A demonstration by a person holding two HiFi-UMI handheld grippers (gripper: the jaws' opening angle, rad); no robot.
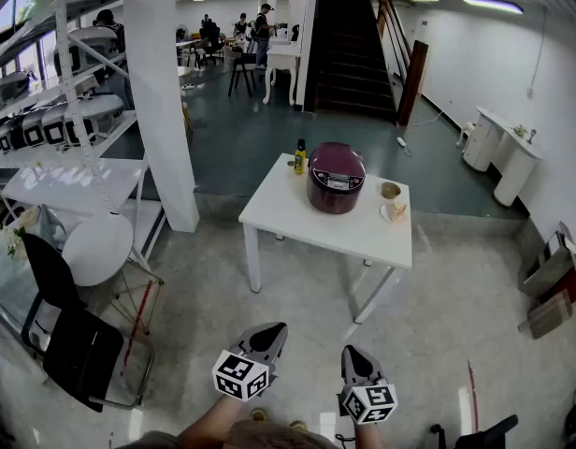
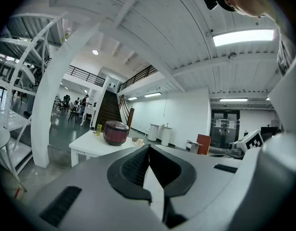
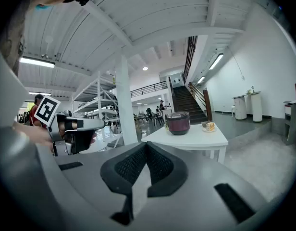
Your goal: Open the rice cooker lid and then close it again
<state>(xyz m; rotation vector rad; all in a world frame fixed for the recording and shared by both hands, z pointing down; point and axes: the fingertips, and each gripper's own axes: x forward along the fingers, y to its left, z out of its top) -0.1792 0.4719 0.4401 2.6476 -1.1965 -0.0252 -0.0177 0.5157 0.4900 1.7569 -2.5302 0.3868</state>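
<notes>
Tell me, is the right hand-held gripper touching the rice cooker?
Apart. The head view shows the right hand-held gripper low in the frame, with floor between it and the white table that bears the rice cooker.

Matt grey plastic shells, ribbed black pads (image 2: 135, 166) on the left tongs (image 2: 148, 149) and right tongs (image 3: 146, 145). Well ahead of both, glossy maroon plastic on the rice cooker (image 1: 336, 177), smooth matt white on the worktop (image 1: 288, 215).
</notes>
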